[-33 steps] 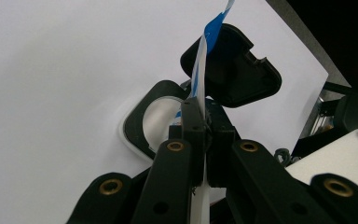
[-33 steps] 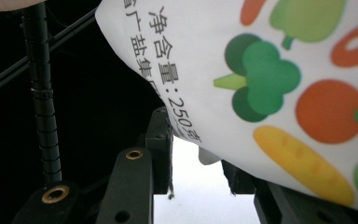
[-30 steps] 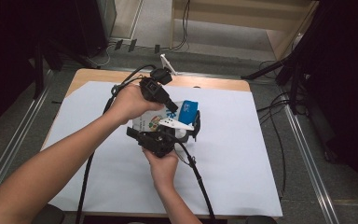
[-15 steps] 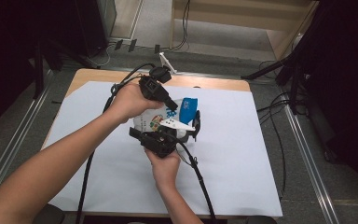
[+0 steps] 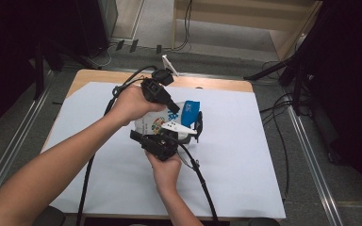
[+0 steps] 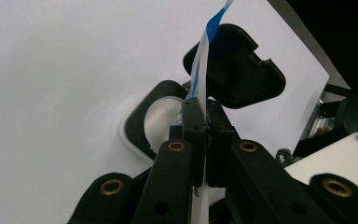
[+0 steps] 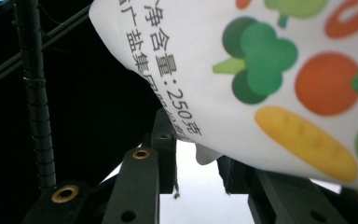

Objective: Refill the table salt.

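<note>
A white plastic bag printed with coloured vegetables and a blue top band [image 5: 162, 123] sits near the middle of the table, on the white paper sheet that covers the wooden tabletop [image 5: 245, 155], caught between the two hand-held tongs. In the left gripper view, the left gripper [image 6: 200, 109] is clenched tight on the bag's thin blue-and-white top edge [image 6: 200, 70], the flattened seam running straight up out of the closed jaws. That pinch at the seal looks meant to anchor the top so the bag cannot slump or swing.

The right gripper [image 5: 188, 134] comes in from the person's side, low on the bag. In the right gripper view its jaws stand partly apart with a corner of the bag's lower edge [image 7: 205, 156] poking down between them; I cannot tell whether the pads actually press on the film or merely straddle it. The jaws have just been closing and easing a little, which reads as a hand hunting for a firmer bite on that corner.

Holding top and bottom at once would let the person stretch the pouch taut, likely to turn, flatten or tear it open under control, since soft film buckles when gripped at one point
</note>
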Tool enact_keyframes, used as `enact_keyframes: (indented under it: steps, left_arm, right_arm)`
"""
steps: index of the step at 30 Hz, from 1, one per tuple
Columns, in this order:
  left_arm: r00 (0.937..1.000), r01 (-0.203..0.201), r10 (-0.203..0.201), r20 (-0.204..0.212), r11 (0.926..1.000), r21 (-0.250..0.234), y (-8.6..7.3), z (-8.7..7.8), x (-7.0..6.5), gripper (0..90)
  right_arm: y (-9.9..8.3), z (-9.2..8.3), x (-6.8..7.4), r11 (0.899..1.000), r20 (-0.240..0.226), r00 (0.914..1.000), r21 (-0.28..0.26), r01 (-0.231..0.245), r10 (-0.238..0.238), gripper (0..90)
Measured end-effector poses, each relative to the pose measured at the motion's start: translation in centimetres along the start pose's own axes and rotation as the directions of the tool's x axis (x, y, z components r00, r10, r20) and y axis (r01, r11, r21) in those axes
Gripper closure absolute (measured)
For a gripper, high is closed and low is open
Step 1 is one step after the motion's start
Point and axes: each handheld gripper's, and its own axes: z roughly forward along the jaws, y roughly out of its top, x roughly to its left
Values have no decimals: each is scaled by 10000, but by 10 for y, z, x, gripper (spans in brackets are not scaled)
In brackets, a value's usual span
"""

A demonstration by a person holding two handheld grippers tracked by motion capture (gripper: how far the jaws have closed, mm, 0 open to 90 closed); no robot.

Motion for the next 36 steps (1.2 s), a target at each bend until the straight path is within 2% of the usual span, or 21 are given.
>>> enact_keyframes:
  steps: [11,14,19,21,28,32,36]
  left_arm:
    - [10000,-32,32,-38,10000,14,3,1,-4,900]
    - [10000,47,-46,35,9999,-154,4,-2,-4,899]
    - [9999,74,-73,86,9999,-133,3,-5,-2,899]
    - [9999,102,-101,80,9999,-114,2,-5,-2,900]
    - [10000,79,-79,-11,9999,-80,2,-6,-2,900]
    - [9999,111,-111,34,9997,-220,3,-4,-2,900]
    - [9999,114,-114,19,9998,-183,5,-4,-3,896]
  right_arm:
    - [3,1,1,9999,-74,10000,-147,-44,43,663]
    - [4,1,1,9998,-29,10000,-195,-31,30,657]
    - [5,0,1,9998,30,9999,-173,131,-131,668]
    - [4,0,1,9995,142,9994,-56,312,-311,715]
    - [3,0,-1,9999,112,9999,19,106,-106,731]
    - [4,-1,2,9996,-186,9996,-198,-219,215,727]
    - [5,-2,2,9992,-230,9993,-276,-294,288,723]
